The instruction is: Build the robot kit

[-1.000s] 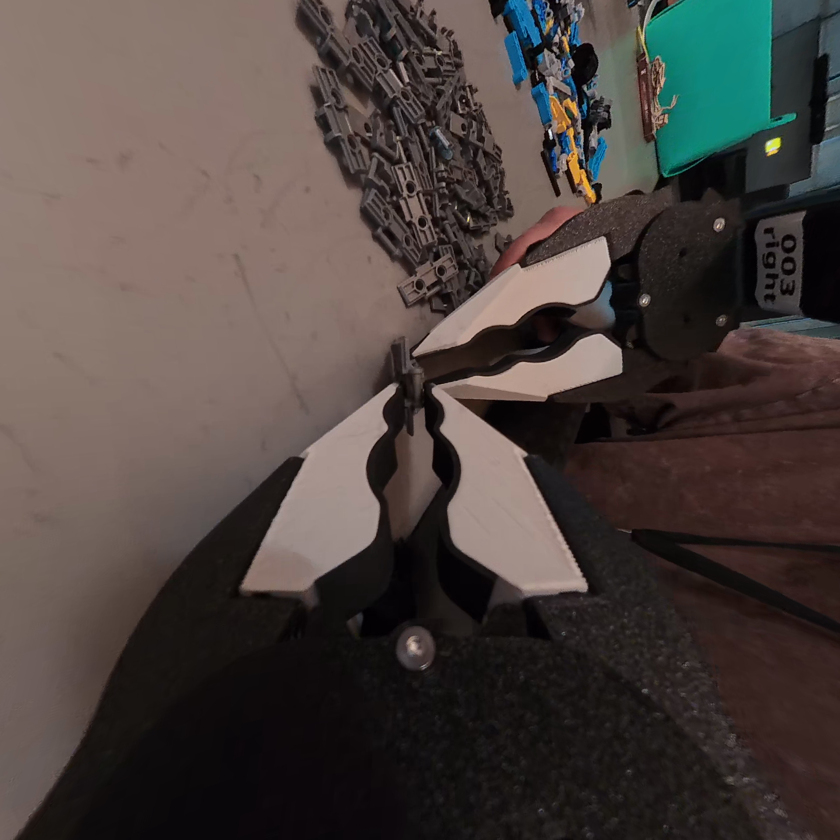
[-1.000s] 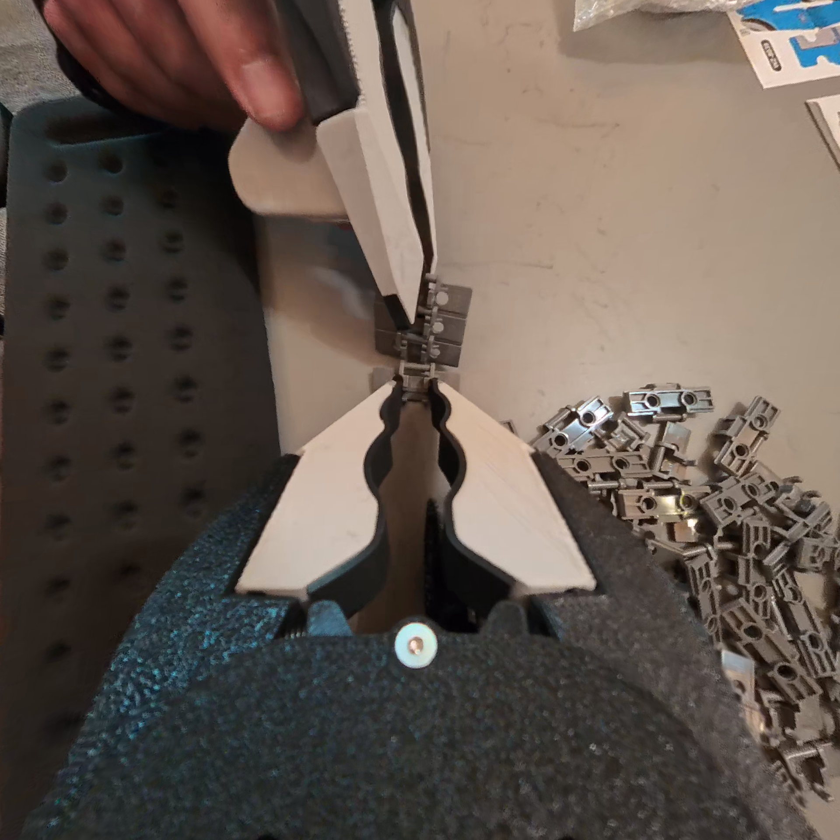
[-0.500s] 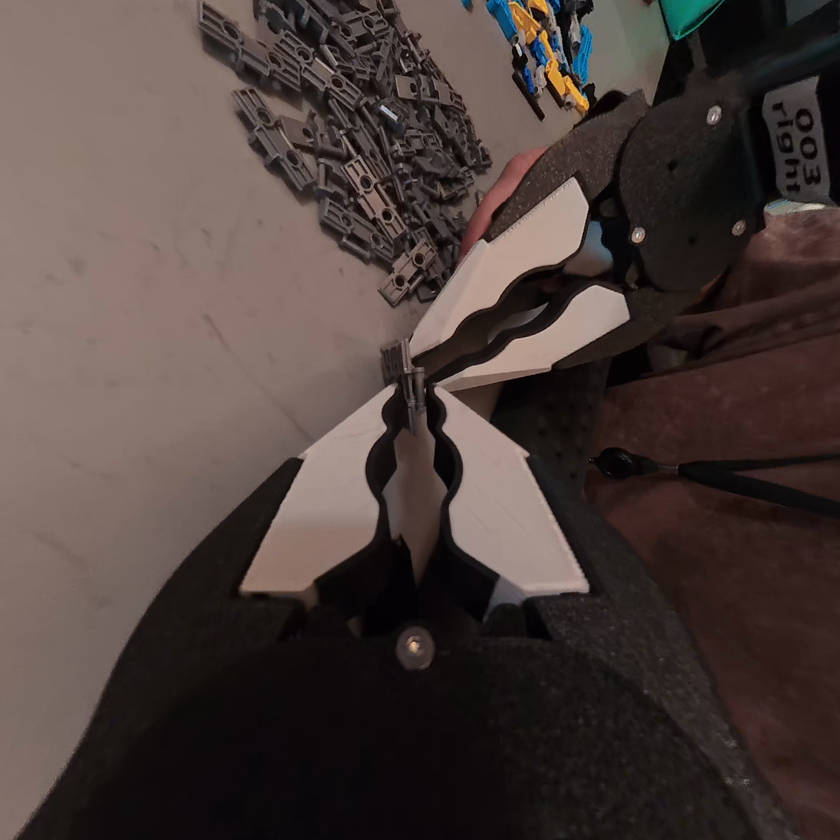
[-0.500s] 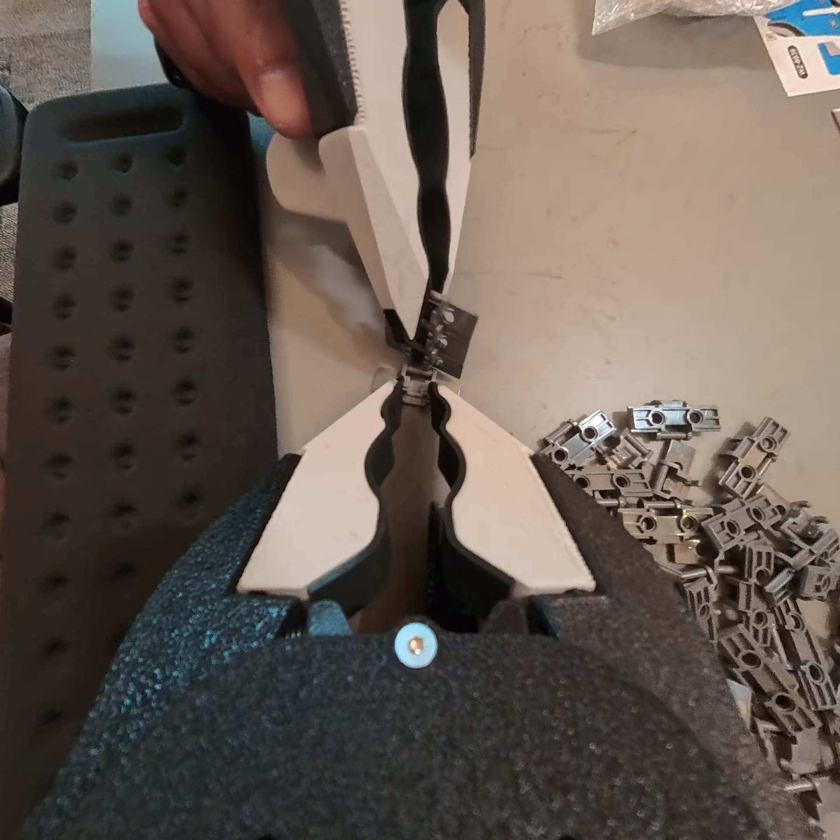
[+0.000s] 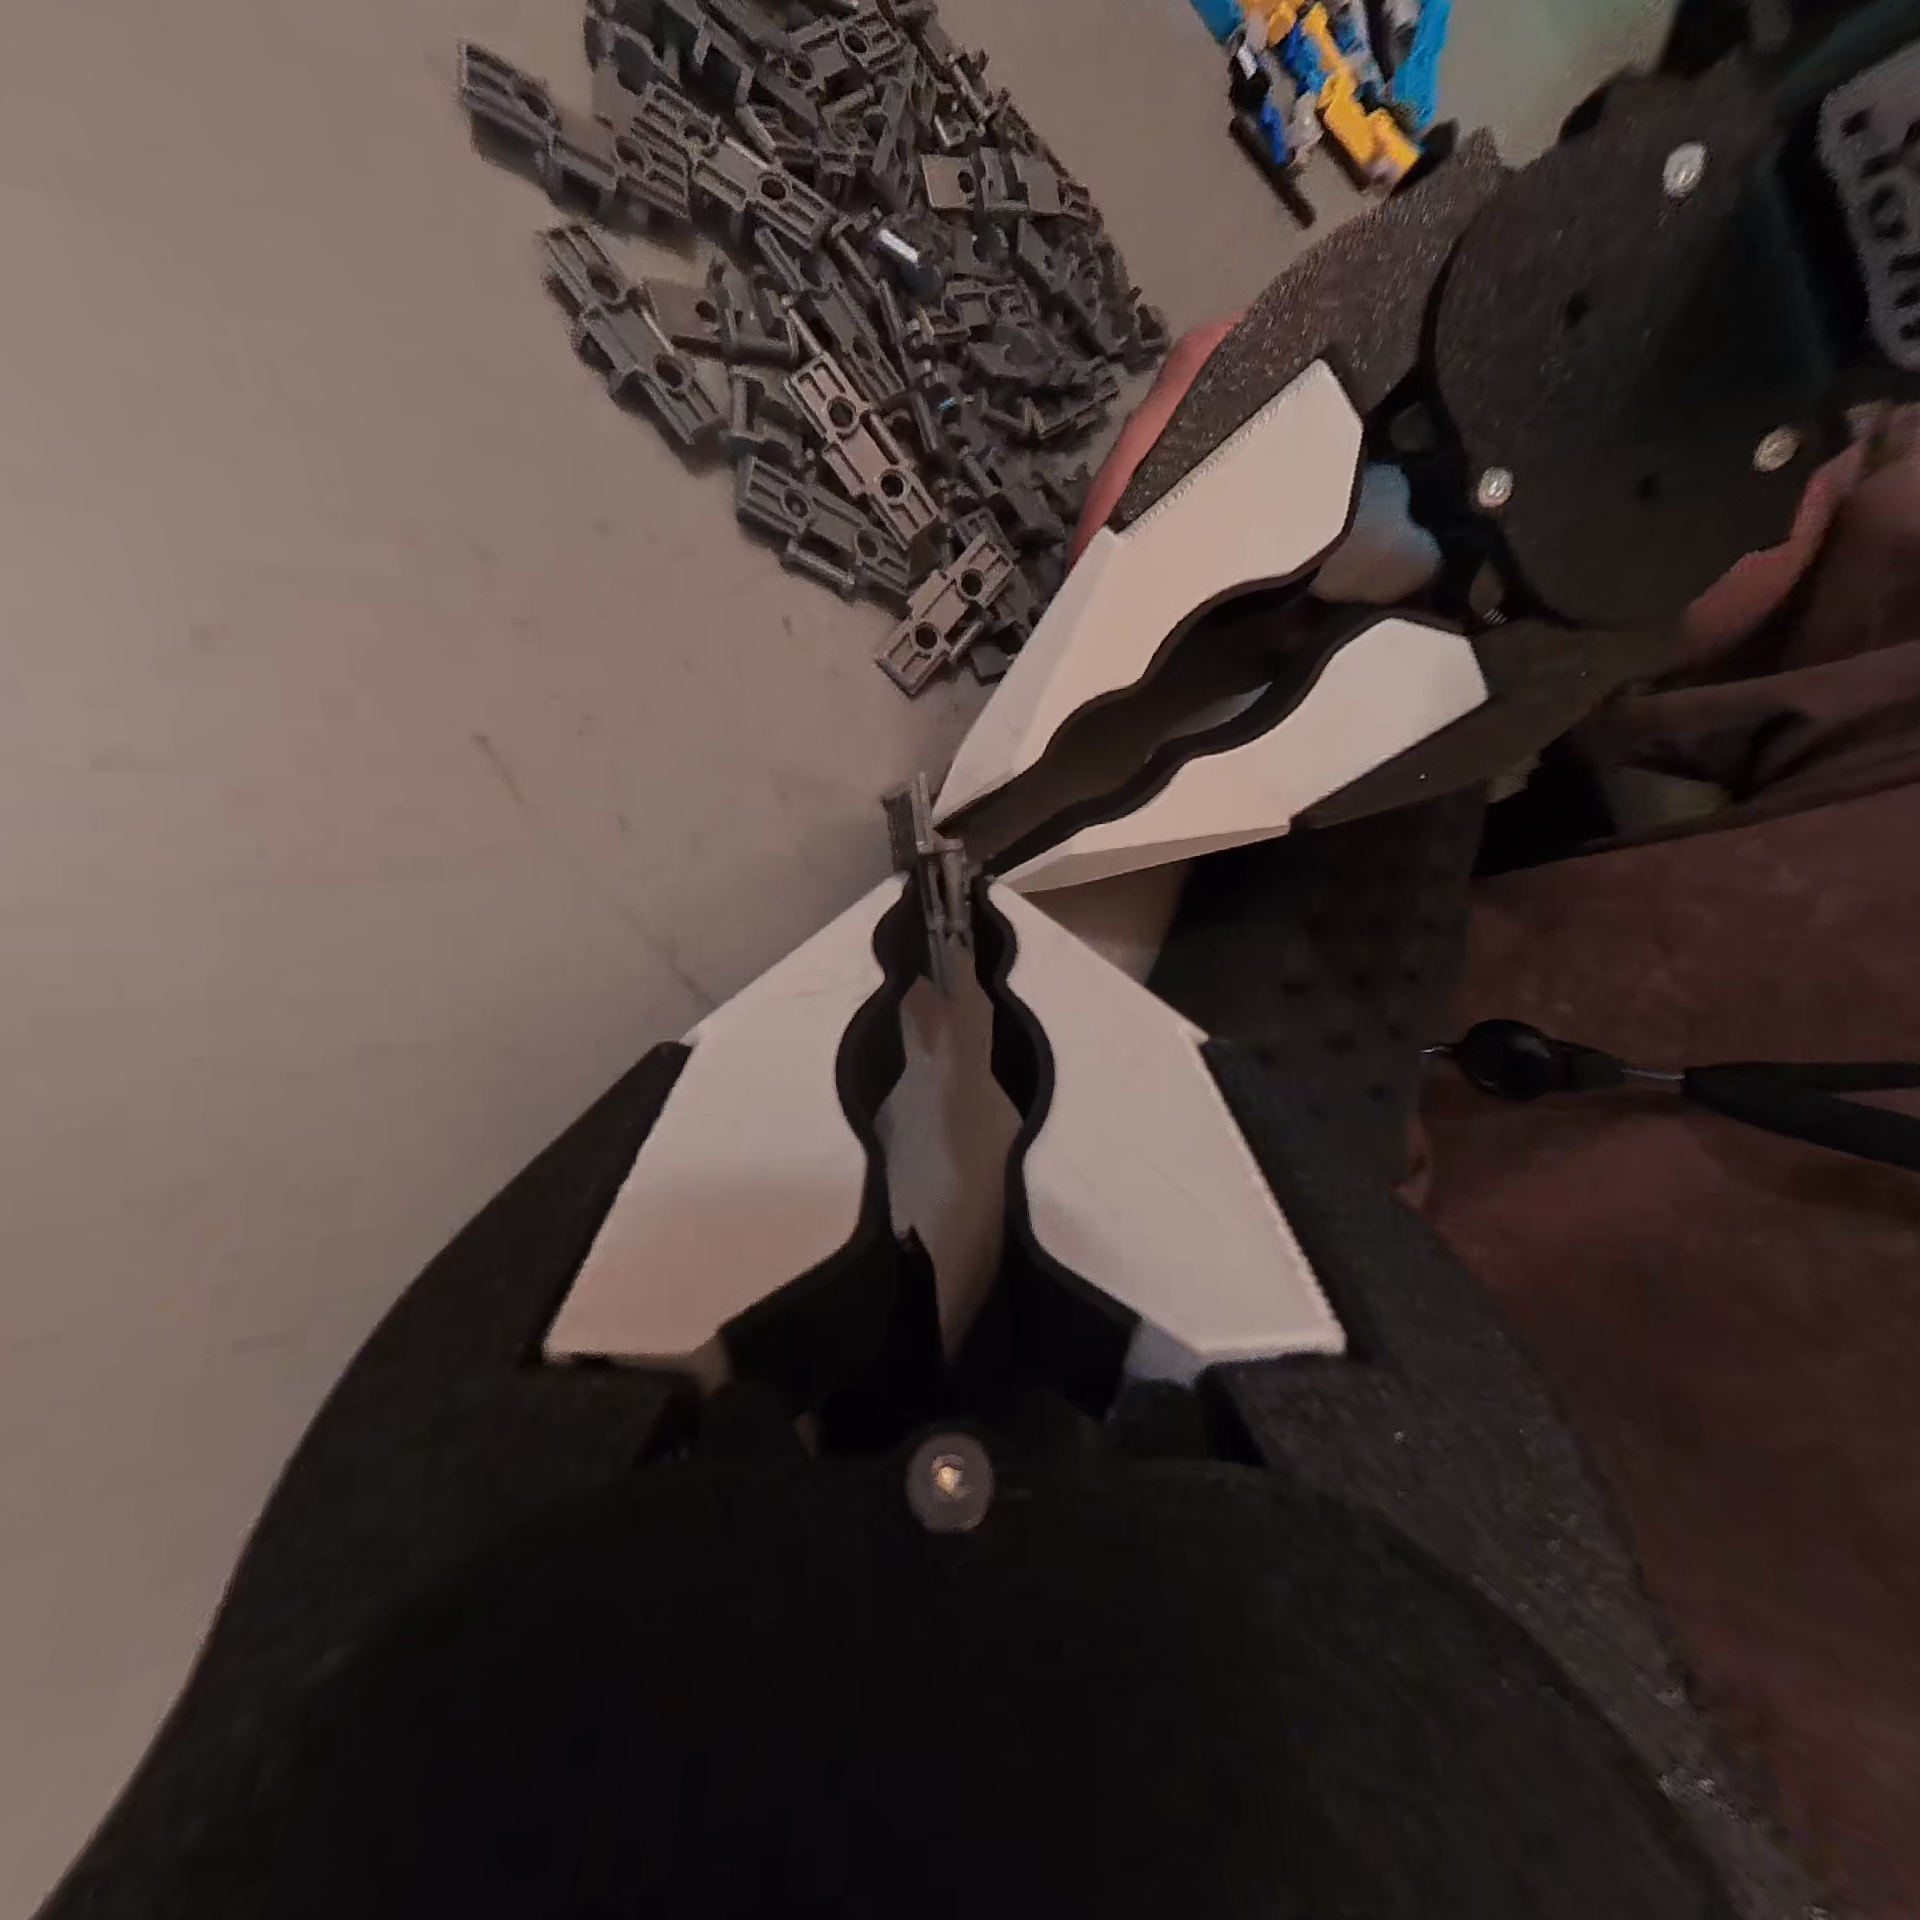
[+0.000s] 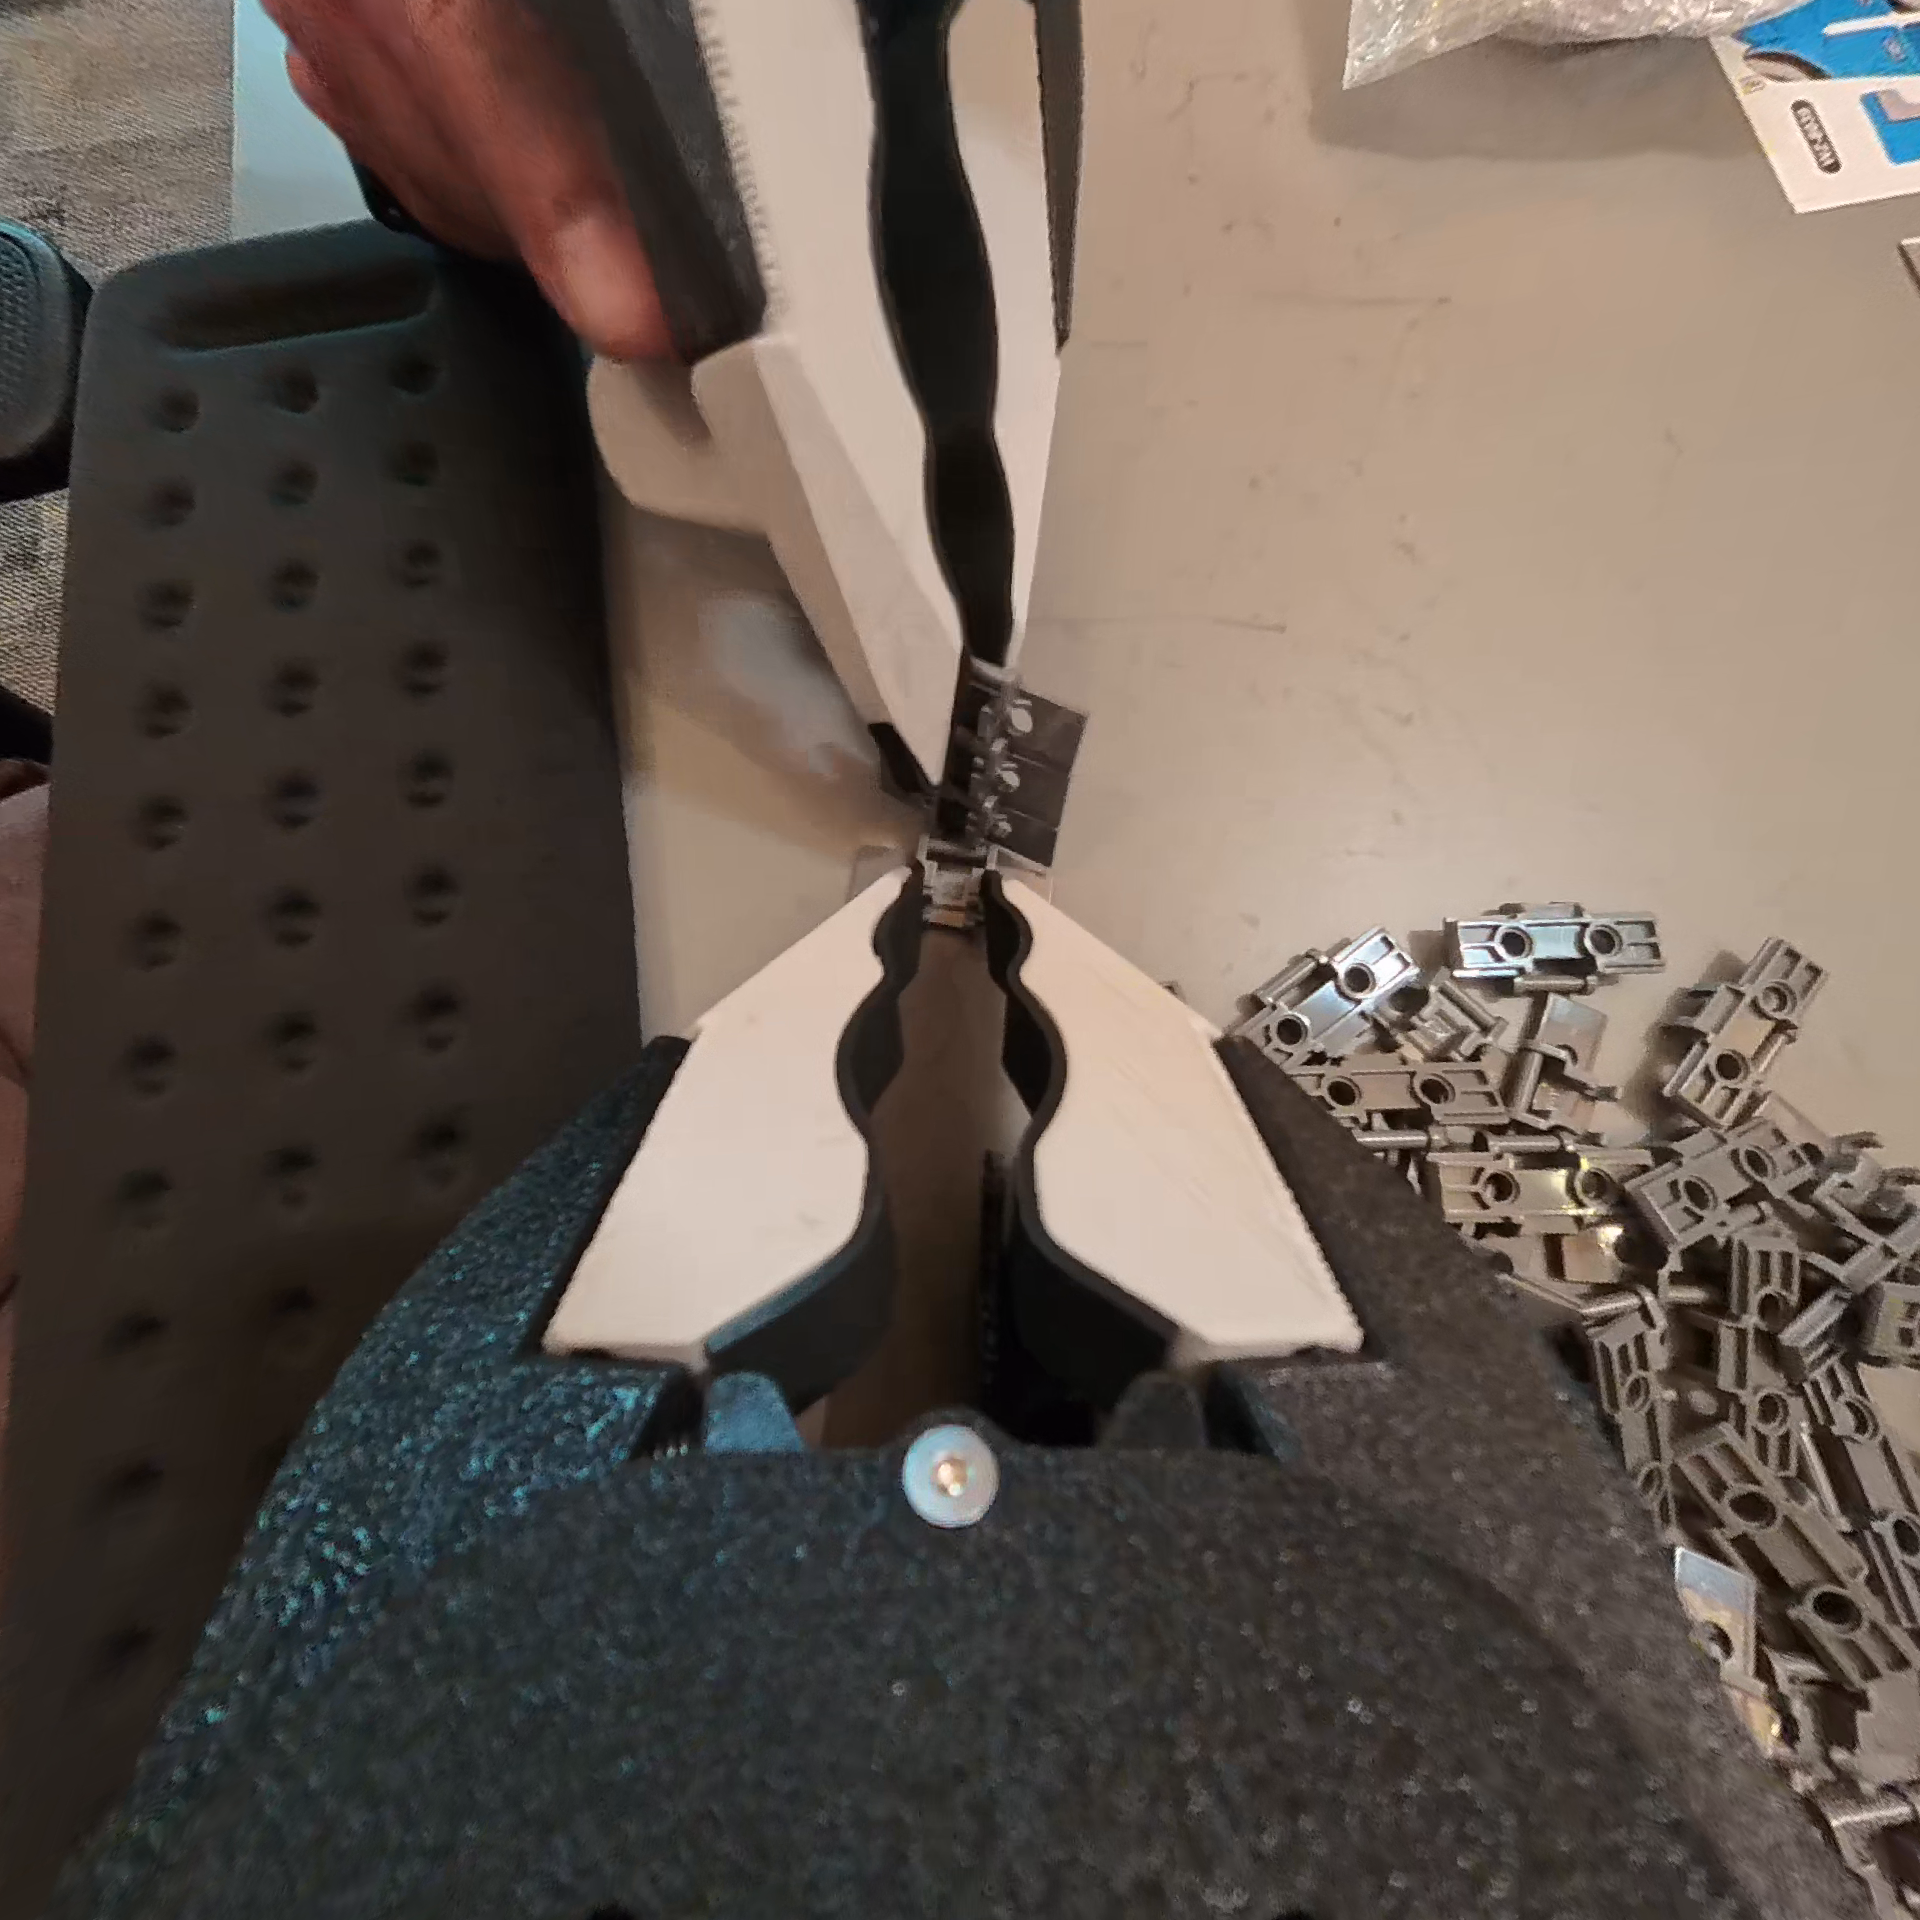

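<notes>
Links in a short grey chain sit pinched between left tool and right tool, tip to tip, beside loose pile on counter.

Each wrist view is taken close along its own fingers, tilted down at the beige tabletop. Shared by both are the facing gripper tips and the grey track-link pile, near right.

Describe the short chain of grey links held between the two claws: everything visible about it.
The chain of grey links looks like moulded plastic: a few flat plates with round holes, joined edge to edge in a short strip. It hangs above the beige table, clear of the loose pile of links. The left claw is shut on one end, the right claw on the other link. Motion blur hides the joints.
</notes>
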